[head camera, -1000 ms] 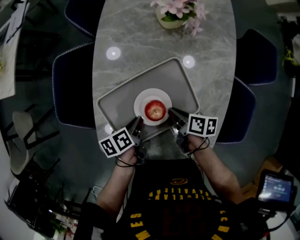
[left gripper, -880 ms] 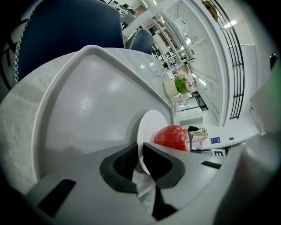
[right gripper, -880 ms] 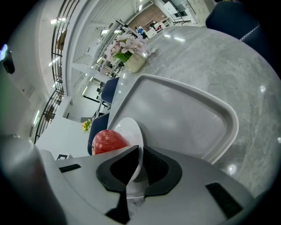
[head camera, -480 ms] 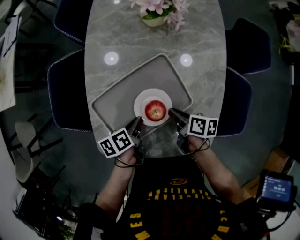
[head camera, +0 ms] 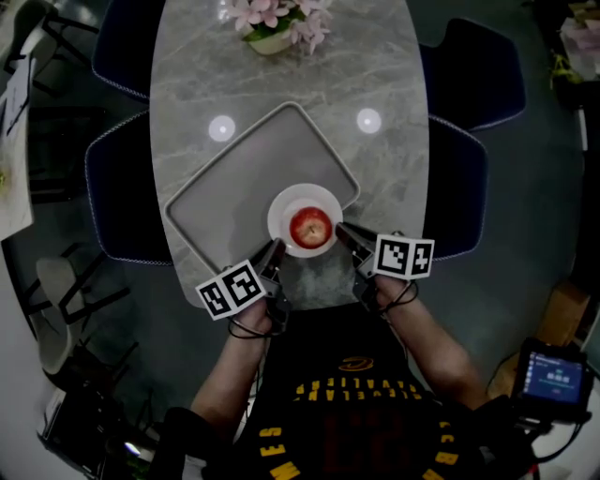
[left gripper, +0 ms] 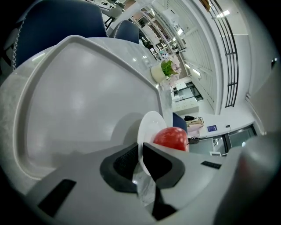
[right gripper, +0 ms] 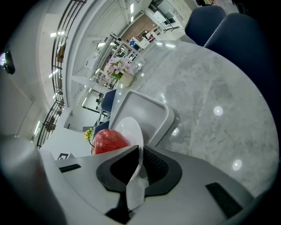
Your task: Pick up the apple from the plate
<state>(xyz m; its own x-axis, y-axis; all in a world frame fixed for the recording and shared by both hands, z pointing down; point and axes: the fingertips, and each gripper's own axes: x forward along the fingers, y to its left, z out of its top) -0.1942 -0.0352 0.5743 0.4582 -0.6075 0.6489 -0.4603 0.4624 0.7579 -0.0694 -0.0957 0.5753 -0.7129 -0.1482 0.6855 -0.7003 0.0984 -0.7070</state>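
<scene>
Left gripper [head camera: 275, 251] and right gripper [head camera: 342, 232] each clamp opposite rims of the white plate [head camera: 282, 207], probably to steady the red apple [head camera: 310, 226].

Qty per kind:

- 1 red apple [head camera: 310, 226]
- 1 white round plate [head camera: 284, 208]
- 1 grey rectangular tray w/ rounded corners [head camera: 239, 178]
- 1 oval grey marble counter [head camera: 281, 94]
- 1 pot of pink flowers [head camera: 277, 23]
- 4 dark-blue padded chairs [head camera: 120, 192], i.e. 2 per long side of the counter
- 2 round bright light spots on the counter top [head camera: 221, 127]
- 2 claws: left claw [head camera: 275, 253], right claw [head camera: 343, 232]
- 2 square-marker cubes [head camera: 231, 288], 1 per claw
- 2 hands [head camera: 251, 319], 1 per claw
- 1 small device w/ lit screen [head camera: 553, 377], bottom right in the head view
</scene>
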